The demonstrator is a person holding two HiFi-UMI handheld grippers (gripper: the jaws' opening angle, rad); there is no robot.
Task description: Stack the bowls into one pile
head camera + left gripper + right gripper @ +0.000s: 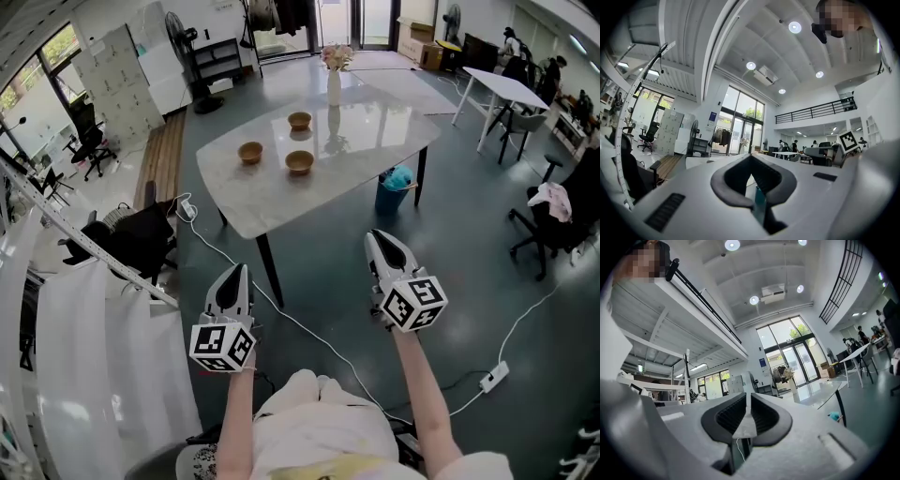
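Observation:
Three brown wooden bowls sit apart on the white marble table: one to the left, one at the back and one nearer me. Both grippers hover over the floor, well short of the table, and point level toward it. My left gripper is shut with nothing between its jaws. My right gripper is also shut and holds nothing. No bowl shows in either gripper view.
A white vase of flowers stands at the table's far edge. A blue bin sits under the table. A white cable runs across the floor to a power strip. A black chair and a rack stand at left, office chairs at right.

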